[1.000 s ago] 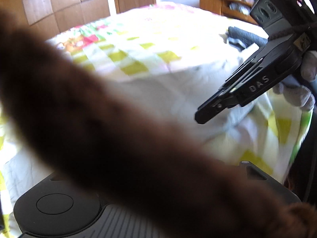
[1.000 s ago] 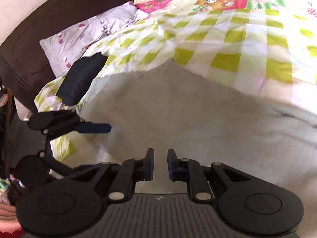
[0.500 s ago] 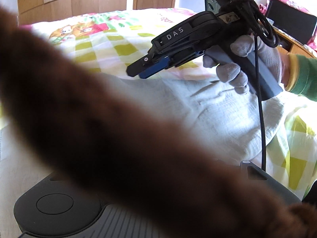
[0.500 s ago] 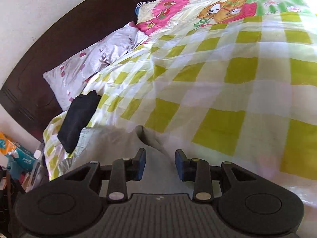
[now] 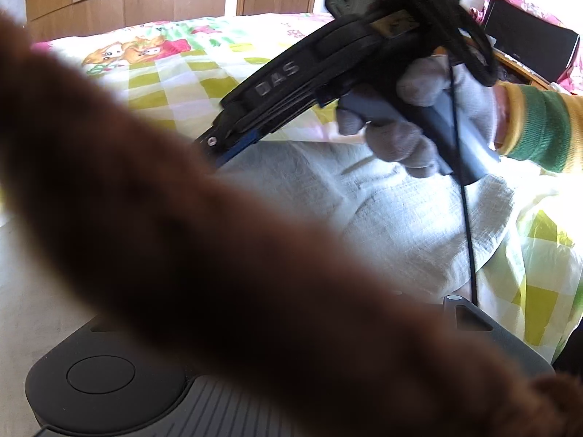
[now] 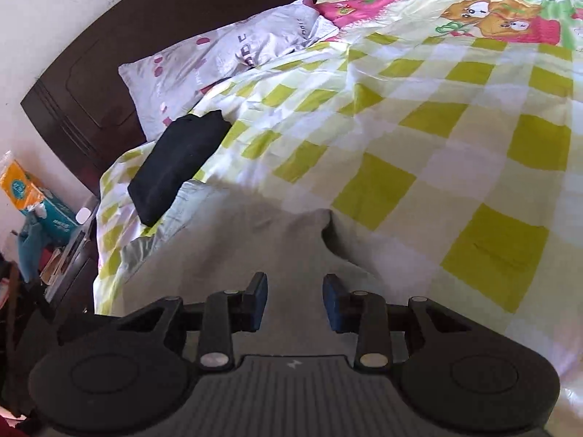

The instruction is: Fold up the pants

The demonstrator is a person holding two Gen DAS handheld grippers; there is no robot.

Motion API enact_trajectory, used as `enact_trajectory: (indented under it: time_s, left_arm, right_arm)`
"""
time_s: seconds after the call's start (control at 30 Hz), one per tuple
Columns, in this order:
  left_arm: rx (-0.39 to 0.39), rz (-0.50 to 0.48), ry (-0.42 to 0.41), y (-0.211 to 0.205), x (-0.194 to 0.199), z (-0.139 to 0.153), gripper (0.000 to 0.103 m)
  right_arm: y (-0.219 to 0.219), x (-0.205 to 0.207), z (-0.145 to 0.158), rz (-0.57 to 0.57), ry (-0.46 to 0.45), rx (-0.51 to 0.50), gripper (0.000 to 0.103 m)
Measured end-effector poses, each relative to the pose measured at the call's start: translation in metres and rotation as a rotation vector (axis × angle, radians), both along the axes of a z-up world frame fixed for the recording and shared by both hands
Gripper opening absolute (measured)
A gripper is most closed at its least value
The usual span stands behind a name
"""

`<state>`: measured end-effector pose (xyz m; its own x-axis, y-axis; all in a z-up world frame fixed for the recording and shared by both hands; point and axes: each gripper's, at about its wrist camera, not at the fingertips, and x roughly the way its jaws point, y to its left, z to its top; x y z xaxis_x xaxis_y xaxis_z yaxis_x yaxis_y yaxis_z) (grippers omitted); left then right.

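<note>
The pale grey pants (image 6: 233,255) lie spread on the bed's green-and-white checked bedspread (image 6: 419,153), at its near edge, just below a folded black garment (image 6: 178,162) that sits beside the pillow (image 6: 218,62). The right gripper (image 6: 295,300) hovers over the pants, its jaws parted moderately with nothing between them. A blurred brown furry mass (image 5: 218,255) hides the left gripper's fingers, so whether it is parted or closed cannot be told. A gloved hand (image 5: 419,123) holds the right gripper's handle over the pants.
</note>
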<state>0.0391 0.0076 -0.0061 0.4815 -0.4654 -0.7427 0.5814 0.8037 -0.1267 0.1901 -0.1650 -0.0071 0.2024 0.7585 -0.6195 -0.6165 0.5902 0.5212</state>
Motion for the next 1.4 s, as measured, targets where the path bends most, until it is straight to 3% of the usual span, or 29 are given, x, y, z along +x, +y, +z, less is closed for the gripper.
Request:
enact_trajectory:
  time_s: [0.07, 0.13, 0.23, 0.33, 0.47, 0.67, 0.87, 0.97, 1.07, 1.13, 1.17, 1.27, 1.4]
  left_arm:
    - [-0.009, 0.006, -0.008, 0.002, -0.001, 0.002, 0.07]
    - [-0.019, 0.01, -0.008, 0.003, -0.001, 0.002, 0.07]
    - [-0.027, 0.008, 0.003, 0.005, 0.0, 0.002, 0.07]
    - [-0.032, 0.013, 0.003, 0.006, 0.001, 0.002, 0.07]
    - [-0.033, 0.012, 0.009, 0.006, 0.001, 0.001, 0.07]
    - [-0.033, 0.003, 0.006, 0.005, 0.0, 0.001, 0.07]
    - [-0.046, 0.012, 0.014, 0.008, 0.001, 0.0, 0.07]
    - [-0.047, 0.011, 0.017, 0.008, 0.002, -0.001, 0.07]
    - [-0.052, 0.012, 0.016, 0.009, 0.001, 0.0, 0.07]
    - [-0.05, 0.011, 0.016, 0.009, 0.002, 0.0, 0.07]
    - [-0.051, 0.01, 0.018, 0.009, 0.002, 0.0, 0.07]
    - [-0.052, 0.009, 0.018, 0.009, 0.003, 0.001, 0.07]
    - [-0.029, 0.036, -0.011, 0.008, 0.004, 0.003, 0.07]
  right_arm:
    - [-0.006, 0.003, 0.004, -0.017, 0.017, 0.035, 0.048]
    - [-0.014, 0.003, 0.012, -0.044, -0.022, 0.066, 0.048]
    - [-0.016, 0.011, 0.013, -0.077, -0.051, 0.047, 0.048]
    - [-0.008, 0.014, 0.005, -0.025, 0.004, 0.031, 0.048]
    - [0.008, 0.003, -0.001, 0.07, -0.031, -0.029, 0.048]
    - [0.004, 0.02, -0.005, -0.01, -0.039, -0.021, 0.048]
    - [0.016, 0.021, -0.003, 0.048, -0.088, -0.045, 0.048]
    - [0.022, 0.026, -0.009, 0.091, -0.008, -0.06, 0.047]
    - [0.022, 0.018, -0.001, 0.152, 0.035, 0.023, 0.042]
    - [0.016, 0.018, 0.0, 0.116, 0.065, 0.072, 0.034]
    - [0.013, 0.022, -0.003, 0.065, 0.093, 0.09, 0.022]
    - [0.008, 0.036, -0.004, -0.086, 0.092, 0.07, 0.021]
    - [0.011, 0.053, -0.002, -0.179, 0.055, 0.025, 0.02]
